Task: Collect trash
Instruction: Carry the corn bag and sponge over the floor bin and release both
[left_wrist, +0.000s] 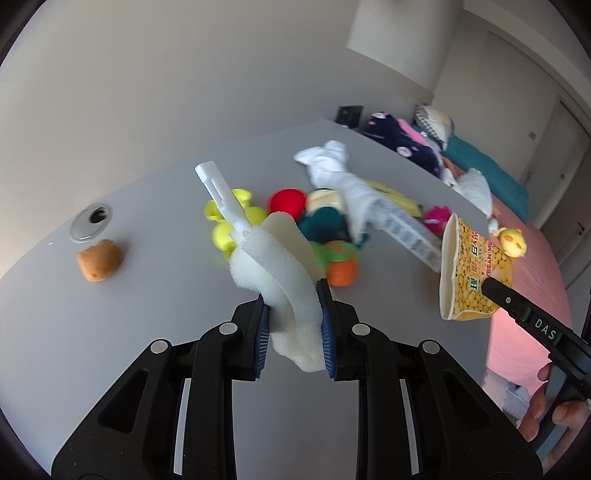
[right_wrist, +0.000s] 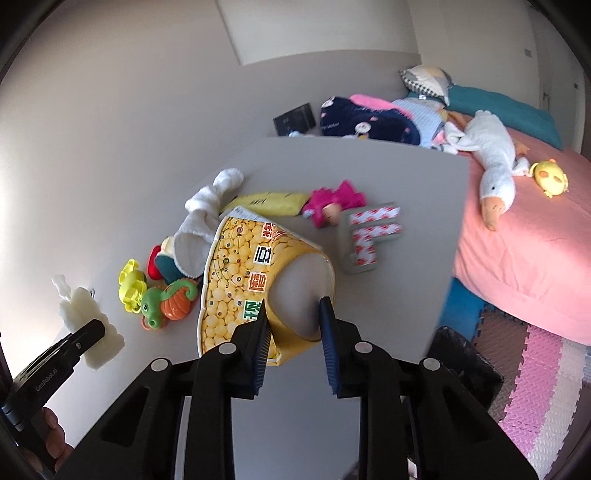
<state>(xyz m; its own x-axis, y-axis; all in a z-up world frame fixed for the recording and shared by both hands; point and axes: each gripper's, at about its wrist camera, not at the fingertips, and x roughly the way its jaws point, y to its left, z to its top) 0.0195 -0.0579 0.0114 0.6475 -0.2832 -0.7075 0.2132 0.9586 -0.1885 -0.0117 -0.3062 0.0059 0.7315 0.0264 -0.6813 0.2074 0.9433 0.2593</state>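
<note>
My left claw has the sponge brush clamped between its blue pads, at the centre of the left wrist view. It is a curled strip of white foam, squeezed and bent, with a white plastic handle slanting up toward the upper left. In the right wrist view it shows at the lower left edge.

My right claw pinches the rim of the soybean milk cup, a crushed yellow paper cup printed with beans and red and green characters. It sits centre frame, tilted, mouth toward my lens.
</note>
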